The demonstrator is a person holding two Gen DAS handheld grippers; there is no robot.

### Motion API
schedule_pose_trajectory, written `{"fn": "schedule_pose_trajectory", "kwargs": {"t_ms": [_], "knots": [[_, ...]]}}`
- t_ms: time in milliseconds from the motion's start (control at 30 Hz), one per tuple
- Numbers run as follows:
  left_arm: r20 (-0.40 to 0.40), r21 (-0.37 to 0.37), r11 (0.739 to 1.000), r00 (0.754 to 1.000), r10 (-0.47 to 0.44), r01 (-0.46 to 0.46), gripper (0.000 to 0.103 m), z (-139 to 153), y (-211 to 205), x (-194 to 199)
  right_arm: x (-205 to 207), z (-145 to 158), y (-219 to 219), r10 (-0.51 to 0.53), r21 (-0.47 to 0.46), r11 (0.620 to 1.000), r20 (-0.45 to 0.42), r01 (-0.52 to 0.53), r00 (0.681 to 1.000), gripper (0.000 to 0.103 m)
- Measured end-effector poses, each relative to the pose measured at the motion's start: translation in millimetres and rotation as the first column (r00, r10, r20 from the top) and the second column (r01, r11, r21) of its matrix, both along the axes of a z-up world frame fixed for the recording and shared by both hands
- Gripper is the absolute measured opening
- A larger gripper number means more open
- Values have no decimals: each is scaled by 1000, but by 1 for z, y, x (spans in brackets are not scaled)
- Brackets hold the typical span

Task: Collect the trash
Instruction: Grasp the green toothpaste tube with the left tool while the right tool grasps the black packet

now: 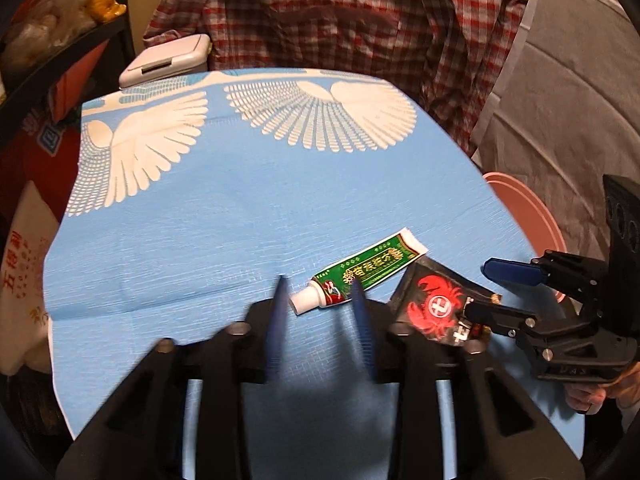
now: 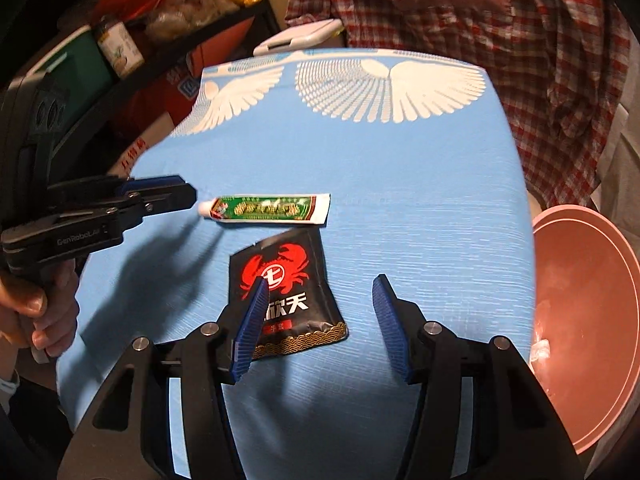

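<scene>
- The left claw stands partly open, holding nothing, its tips just beside the white cap of the green tube.
- The green tube lies flat on the blue-covered desk, left of centre.
- The black crab sachet lies flat just nearer than the tube.
- The right claw hangs open and empty above the sachet's near end.
- A pink basin sits beside the desk's right edge.

Plaid shirt behind blue tablecloth; shelf w/ jar.
</scene>
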State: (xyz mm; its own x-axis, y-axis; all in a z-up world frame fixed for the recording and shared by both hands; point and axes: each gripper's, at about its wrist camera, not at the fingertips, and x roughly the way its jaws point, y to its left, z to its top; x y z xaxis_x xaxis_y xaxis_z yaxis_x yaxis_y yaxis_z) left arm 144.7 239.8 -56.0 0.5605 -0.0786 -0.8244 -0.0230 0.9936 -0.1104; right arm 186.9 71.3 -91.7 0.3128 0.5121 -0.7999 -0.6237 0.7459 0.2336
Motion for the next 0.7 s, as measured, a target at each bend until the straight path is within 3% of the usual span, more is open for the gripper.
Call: {"fn": "schedule_pose_trajectory", "kwargs": {"t_ms": [167, 333, 433, 533, 633, 667, 700], "knots": [[-21, 27, 999, 999, -33, 33, 61, -15, -6, 9, -2, -4, 7, 49, -38, 998, 24, -48, 999, 58], [-37, 54, 997, 998, -59, 61, 62, -27, -14, 18, -11, -5, 15, 120, -69, 991, 47, -116, 992, 57], [-45, 81, 994, 996, -74, 78, 62, -32, -18, 19, -19, -4, 21, 167, -104, 982, 76, -159, 983, 51], [-58, 106, 990, 995, -86, 91, 60, -34, -21, 19, -22, -3, 21, 185, -117, 978, 86, -174, 979, 41], [-64, 119, 988, 994, -86, 93, 46, -32, -20, 17, -19, -1, 16, 171, -100, 982, 80, -163, 982, 20], [-68, 118, 989, 994, -83, 91, 38, -32, -19, 17, -18, 0, 15, 165, -96, 983, 78, -157, 983, 3], [-72, 119, 989, 994, -80, 89, 30, -31, -18, 16, -17, 1, 12, 162, -93, 983, 72, -155, 984, 0]]}}
